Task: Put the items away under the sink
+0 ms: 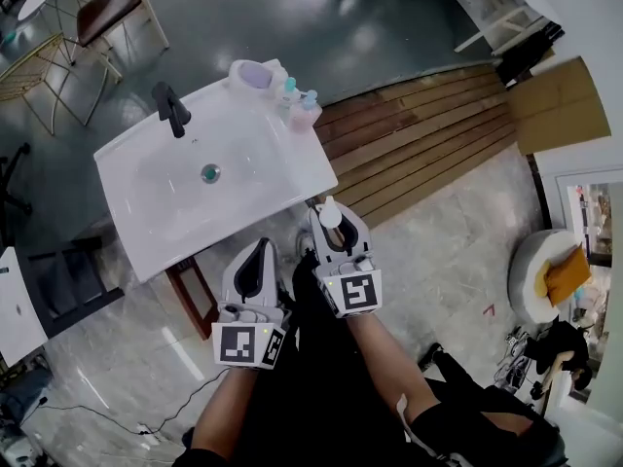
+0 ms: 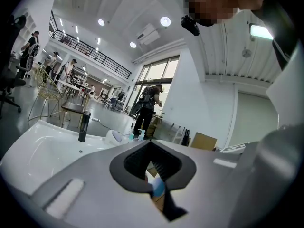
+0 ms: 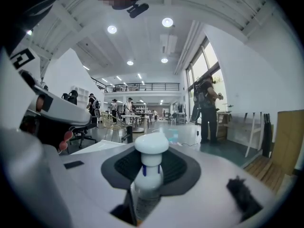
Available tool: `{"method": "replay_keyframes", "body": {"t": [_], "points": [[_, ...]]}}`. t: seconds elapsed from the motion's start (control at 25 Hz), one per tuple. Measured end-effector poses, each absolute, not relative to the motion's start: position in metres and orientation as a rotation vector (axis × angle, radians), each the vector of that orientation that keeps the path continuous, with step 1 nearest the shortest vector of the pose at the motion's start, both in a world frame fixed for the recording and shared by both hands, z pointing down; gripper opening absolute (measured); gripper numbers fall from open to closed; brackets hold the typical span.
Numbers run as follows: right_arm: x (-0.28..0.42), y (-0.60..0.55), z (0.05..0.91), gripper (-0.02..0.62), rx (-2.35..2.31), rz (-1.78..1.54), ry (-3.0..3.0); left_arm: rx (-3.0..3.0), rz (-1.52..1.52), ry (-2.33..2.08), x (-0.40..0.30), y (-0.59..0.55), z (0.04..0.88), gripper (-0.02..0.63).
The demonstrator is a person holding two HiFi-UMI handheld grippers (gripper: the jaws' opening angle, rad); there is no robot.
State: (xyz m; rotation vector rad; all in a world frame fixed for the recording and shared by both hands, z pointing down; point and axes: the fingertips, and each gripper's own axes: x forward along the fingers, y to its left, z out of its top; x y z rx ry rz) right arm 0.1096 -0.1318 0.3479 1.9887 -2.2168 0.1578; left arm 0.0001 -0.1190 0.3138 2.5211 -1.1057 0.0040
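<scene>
A white sink fills the upper left of the head view, with a black tap at its far edge. On its upper right corner stand a lilac-topped dish and, just beside it, two small bottles with teal caps.

Below the sink's near edge, at lower centre, both arms reach forward side by side. The right hand-held gripper is clamped on a clear bottle with a white mushroom-shaped cap. The right gripper view shows the bottle upright, its body pinched between the dark pads and its cap standing clear above them. The bottle hangs over the pale floor, just off the sink's lower right corner and apart from the things on the sink.

The left hand-held gripper sits just left of the right one. Its jaws are drawn nearly together, leaving only a narrow slit. In the left gripper view a small light-blue bit shows in that slit. I cannot tell what it is or whether it is pinched.

Wooden boards run across the upper right.
</scene>
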Motion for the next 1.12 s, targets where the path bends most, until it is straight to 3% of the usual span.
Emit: {"method": "replay_keyframes", "body": {"t": [0.64,1.12], "points": [[0.087,-0.092,0.321,0.11,1.914,0.104,-2.321,2.511,-0.025,-1.21,-0.03,-0.084,0.298,0.005],[0.081,-0.013,0.312,0.11,1.759,0.073,-2.435,2.468,-0.062,-1.328,-0.021,0.002,0.288,0.005]]}}
